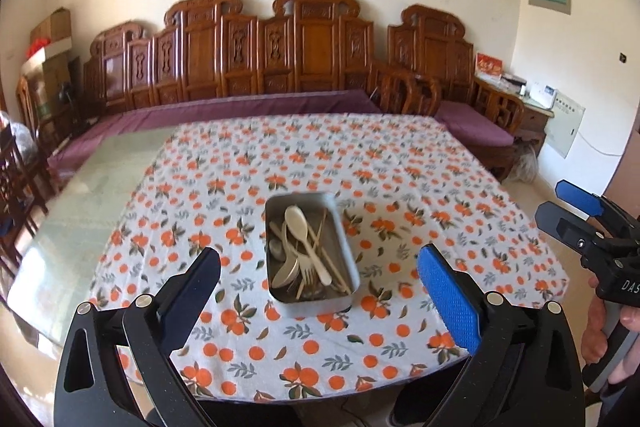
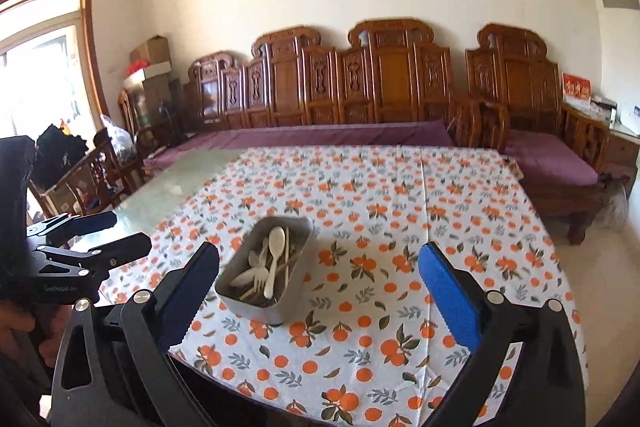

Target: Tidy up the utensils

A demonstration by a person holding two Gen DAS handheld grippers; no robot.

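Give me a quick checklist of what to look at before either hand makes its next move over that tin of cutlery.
1. Grey metal rectangular tin flat on the orange-print tablecloth: ok.
2. Pale spoons, fork and sticks inside the tin: ok.
3. Left gripper open and empty: ok.
4. Right gripper open and empty: ok.
5. Cutlery sorted by type: not ok, jumbled.
6. Any stray cutlery hidden below the grippers: cannot tell.
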